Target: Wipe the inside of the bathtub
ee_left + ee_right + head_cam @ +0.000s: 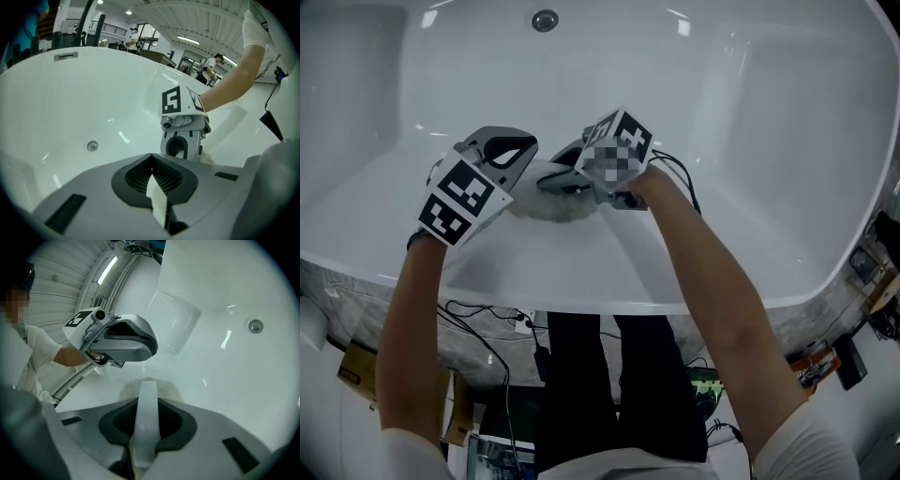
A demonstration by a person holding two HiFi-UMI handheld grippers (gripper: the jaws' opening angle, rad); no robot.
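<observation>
On the near wall of the glossy white bathtub [722,141], centre of the head view, both grippers meet over a small white fluffy cloth [551,207]. The cloth lies against the tub's inner slope, just above the rim at mid-frame.

Left gripper [514,184]: comes in from the left of frame, marker cube toward me. In its own view I see its fingers [140,176] closed together on a thin white fold of the cloth [157,202]. The right gripper [183,140] stands just past it, centre frame.

Right gripper [566,178]: comes in from the right, just beside the left one. In its own view its fingers are pinched on a white strip of the cloth [146,420], and more of it, faintly stained, is bunched on the tub wall beyond. The left gripper [123,339] shows in the upper left.

The round metal drain [545,20] sits at the top centre of the head view, well apart from the cloth. Below the rim, black cables [487,342] trail on the floor.
</observation>
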